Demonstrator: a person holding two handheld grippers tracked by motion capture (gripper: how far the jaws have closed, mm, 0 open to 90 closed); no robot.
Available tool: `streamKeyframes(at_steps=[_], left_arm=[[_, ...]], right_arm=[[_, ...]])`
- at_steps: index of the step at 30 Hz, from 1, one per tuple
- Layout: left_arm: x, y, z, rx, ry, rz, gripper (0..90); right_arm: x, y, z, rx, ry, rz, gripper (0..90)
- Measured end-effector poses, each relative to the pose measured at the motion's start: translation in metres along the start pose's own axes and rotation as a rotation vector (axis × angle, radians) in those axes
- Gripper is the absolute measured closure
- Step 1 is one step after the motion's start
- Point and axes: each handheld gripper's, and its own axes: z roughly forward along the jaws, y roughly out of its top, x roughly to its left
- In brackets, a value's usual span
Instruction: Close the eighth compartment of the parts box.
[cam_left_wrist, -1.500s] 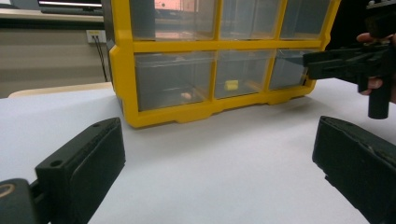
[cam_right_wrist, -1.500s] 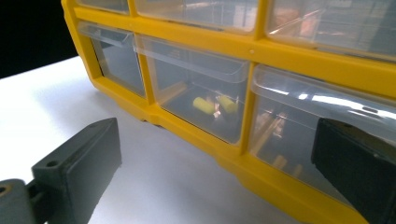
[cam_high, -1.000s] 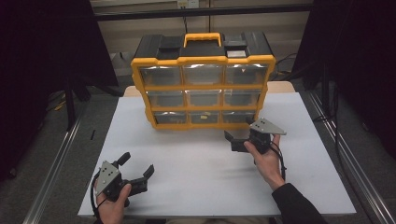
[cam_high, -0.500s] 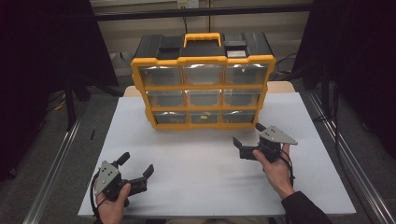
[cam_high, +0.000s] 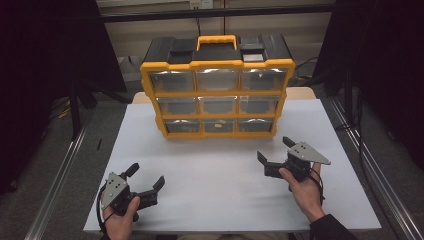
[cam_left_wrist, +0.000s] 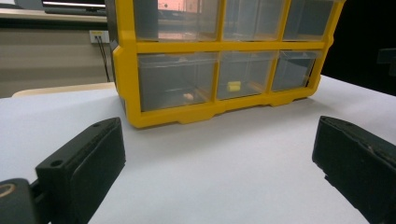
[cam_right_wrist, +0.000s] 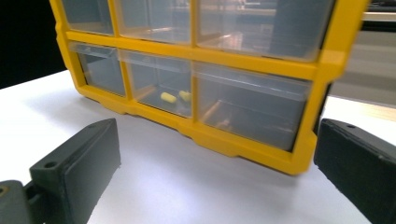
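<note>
Distance is being opened between the right gripper and the yellow-framed plastic drawer cabinet, from which it has drawn back over the last second; its jaws are being held wide and empty, the bottom-row drawers ahead of them. The left gripper, unmoved, is likewise being held spread, the cabinet well ahead.

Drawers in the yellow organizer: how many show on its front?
9 clear drawers in the organizer: three across the top, three across the middle, three across the bottom. None appear hidden.
</note>
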Motion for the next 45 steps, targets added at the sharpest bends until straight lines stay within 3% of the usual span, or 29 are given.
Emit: streamKeyframes(at_steps=[16, 24, 45], left_arm=[[0.001, 0.0, -0.001, 0.001, 0.014, -0.002, 2.8], [0.002, 0.0, -0.001, 0.002, 0.023, -0.006, 2.7], [0.003, 0.0, -0.006, -0.009, 0.057, -0.01, 2.3]], right_arm=[[-0.015, -0.011, -0.037, -0.041, -0.094, 0.008, 0.3], [-0.022, -0.016, -0.051, -0.053, -0.167, 0.008, 0.0], [-0.031, -0.035, -0.087, -0.033, -0.189, 0.058, 0.0]])
